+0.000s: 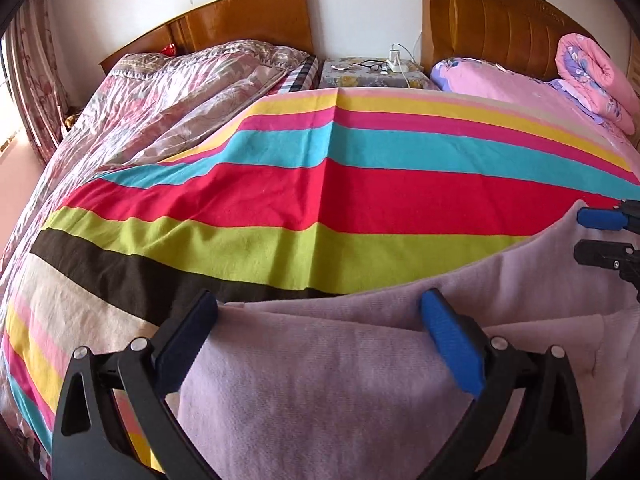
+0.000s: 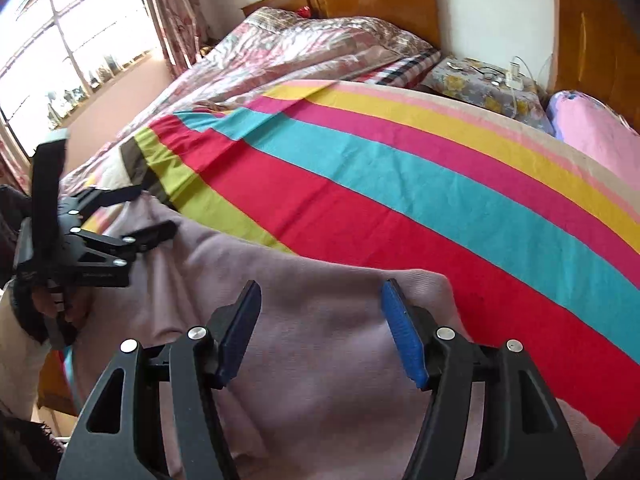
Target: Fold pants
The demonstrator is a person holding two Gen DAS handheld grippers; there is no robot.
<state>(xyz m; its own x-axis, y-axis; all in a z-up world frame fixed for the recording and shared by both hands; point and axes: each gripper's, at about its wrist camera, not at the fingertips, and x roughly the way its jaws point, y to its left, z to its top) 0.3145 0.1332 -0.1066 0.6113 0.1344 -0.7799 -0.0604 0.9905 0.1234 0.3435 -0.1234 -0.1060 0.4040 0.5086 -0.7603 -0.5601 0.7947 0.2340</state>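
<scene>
Lying on the near edge of the striped sheet [image 1: 280,200], the pants [image 1: 320,392] sit between both wide-spread grippers, left [image 1: 320,312] and right [image 2: 320,300], ungripped.

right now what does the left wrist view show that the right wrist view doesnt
Only the left wrist view shows the rolled pink quilt at the far right headboard, and the left gripper close up, jaws open over the pants' edge.

Only the right wrist view shows the window, the hand holding the left gripper, and the right gripper close up, jaws open above the pants.

Both show the lilac pants on the striped sheet, the floral quilt and the nightstand.
</scene>
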